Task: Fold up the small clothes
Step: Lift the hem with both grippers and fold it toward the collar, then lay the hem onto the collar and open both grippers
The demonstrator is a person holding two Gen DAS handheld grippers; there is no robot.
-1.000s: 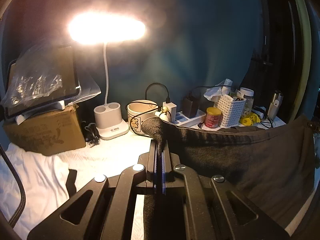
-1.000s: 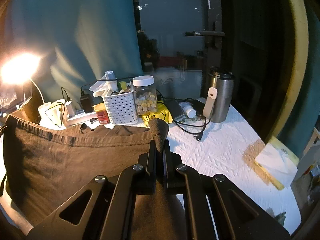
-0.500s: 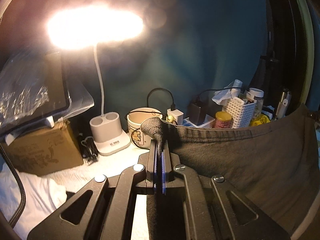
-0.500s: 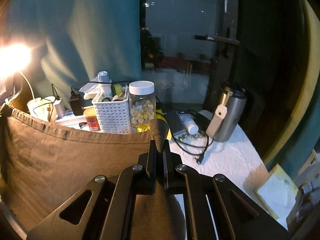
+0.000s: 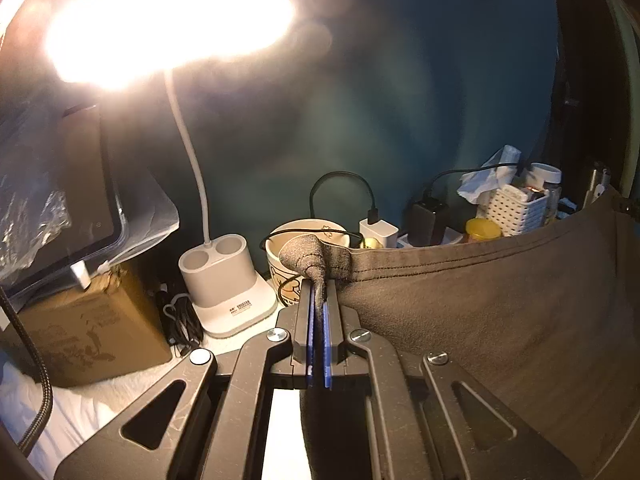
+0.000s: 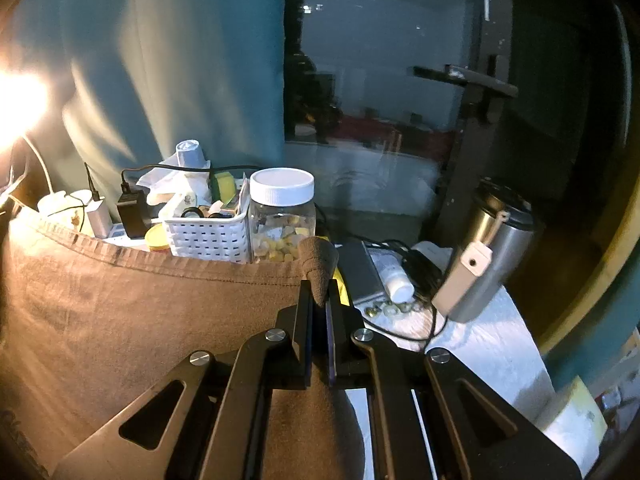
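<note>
Both tools nearer the clutter | left tool (image 5: 319, 292), right tool (image 6: 319, 292) stay clamped on brown garment (image 5: 500, 300)

The brown garment (image 5: 500, 320) hides most of the worktop; its lower part (below both claws) runs out of frame.

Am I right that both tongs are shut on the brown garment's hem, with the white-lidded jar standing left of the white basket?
Not quite. In the right wrist view the jar stands right of the white basket. Both the left tongs and right tongs are shut on the brown garment.
</note>
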